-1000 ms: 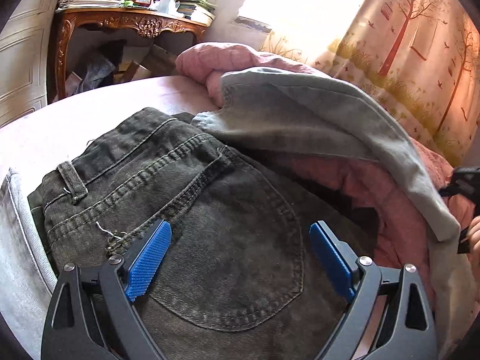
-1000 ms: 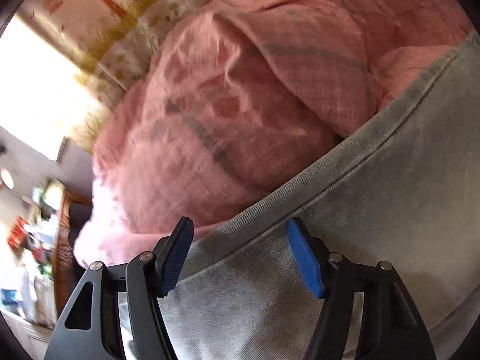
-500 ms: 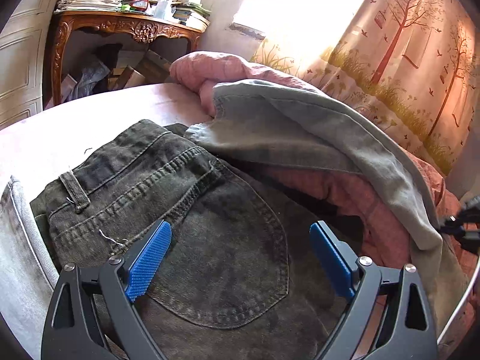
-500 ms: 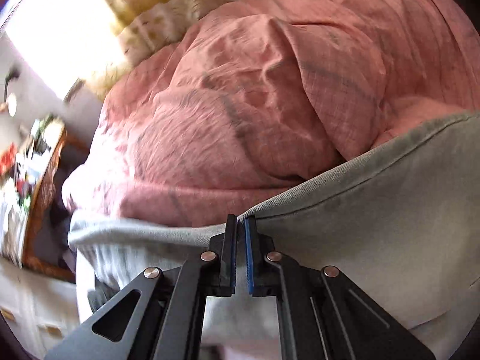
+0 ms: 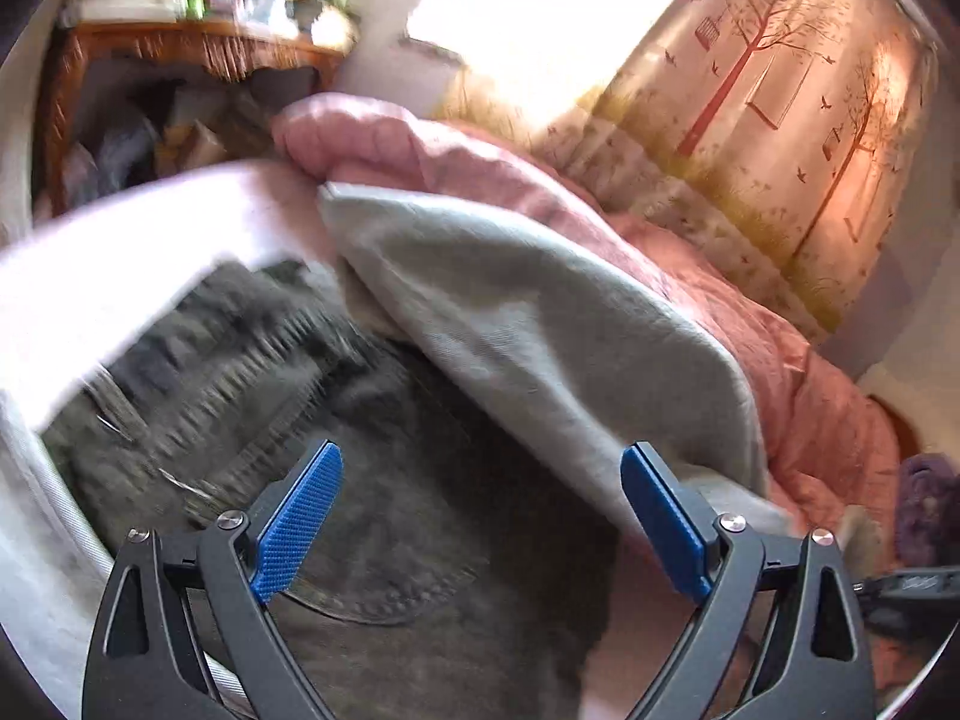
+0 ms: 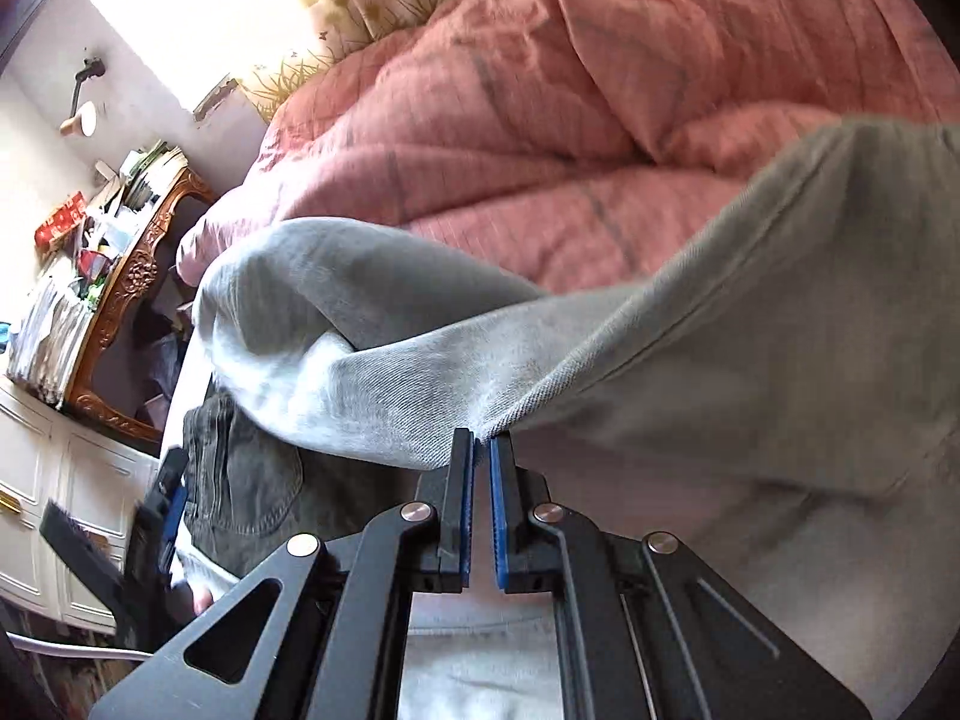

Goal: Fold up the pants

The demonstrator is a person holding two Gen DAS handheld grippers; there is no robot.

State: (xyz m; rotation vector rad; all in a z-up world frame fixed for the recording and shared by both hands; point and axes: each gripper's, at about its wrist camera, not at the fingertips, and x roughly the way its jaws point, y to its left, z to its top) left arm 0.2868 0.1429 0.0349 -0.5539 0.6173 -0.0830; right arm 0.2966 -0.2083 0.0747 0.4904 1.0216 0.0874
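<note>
A lived-in home bedroom: pink quilt (image 6: 540, 120), tree-print curtain (image 5: 780, 120), cluttered carved wooden table (image 6: 138, 276).

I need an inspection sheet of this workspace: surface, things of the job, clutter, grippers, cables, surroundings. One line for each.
Surface: bed with a pale sheet; pink quilt bunched along its far side.
Job's things: light grey pants, one leg lifted and draped over the quilt; dark jeans flat underneath, back pocket up.
Clutter: purple item at the bed edge, too blurred to name.
Grippers: left gripper open above the dark jeans, holding nothing; right gripper shut on the light grey pants' edge.
Cables: nothing seen.
Surroundings: carved wooden table piled with papers, tree-print curtain, white cabinets.
</note>
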